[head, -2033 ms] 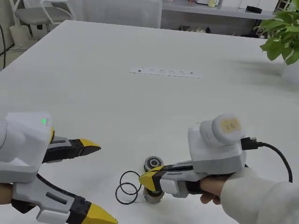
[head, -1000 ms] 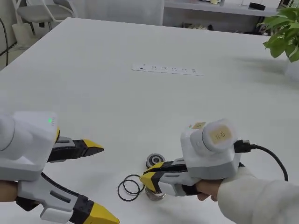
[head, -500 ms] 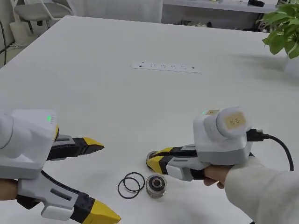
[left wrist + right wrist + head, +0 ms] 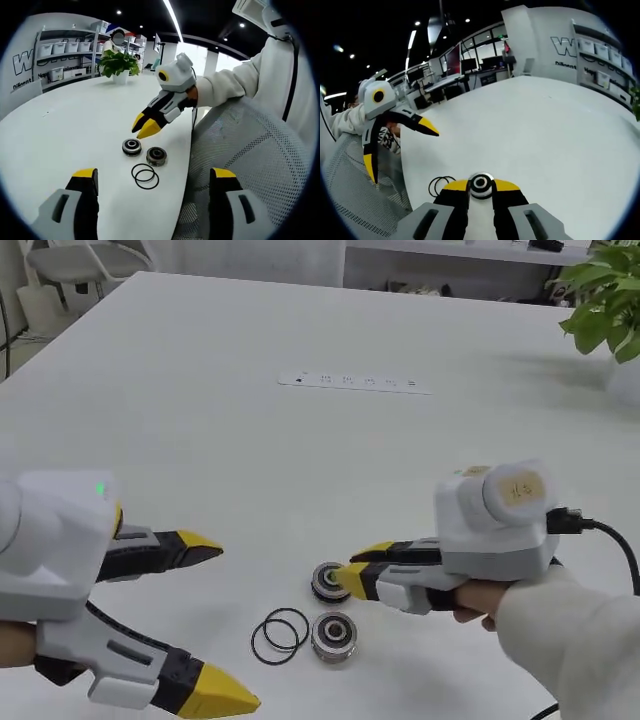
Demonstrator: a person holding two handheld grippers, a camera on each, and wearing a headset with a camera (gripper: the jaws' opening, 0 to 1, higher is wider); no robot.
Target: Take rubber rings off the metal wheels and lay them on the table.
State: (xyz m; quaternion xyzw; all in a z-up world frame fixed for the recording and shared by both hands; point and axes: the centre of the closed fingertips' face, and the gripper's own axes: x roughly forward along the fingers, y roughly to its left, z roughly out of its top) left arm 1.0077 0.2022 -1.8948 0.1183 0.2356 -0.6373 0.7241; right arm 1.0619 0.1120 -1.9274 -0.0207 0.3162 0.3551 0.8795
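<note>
Two metal wheels stand on the white table. The far wheel has a dark rim. The near wheel looks bare and silver. Two black rubber rings lie overlapping just left of the near wheel. My right gripper is shut, holding nothing, with its tips right beside the far wheel. My left gripper is wide open, left of the rings, and holds nothing.
A white power strip lies flat further back on the table. A potted plant stands at the far right corner, and a chair beyond the far left edge. A black cable trails from the right gripper.
My right gripper has left the near wheel and drawn back to the right; its tips now sit by the far wheel. The near wheel stays beside the rings. My left gripper stays open.
</note>
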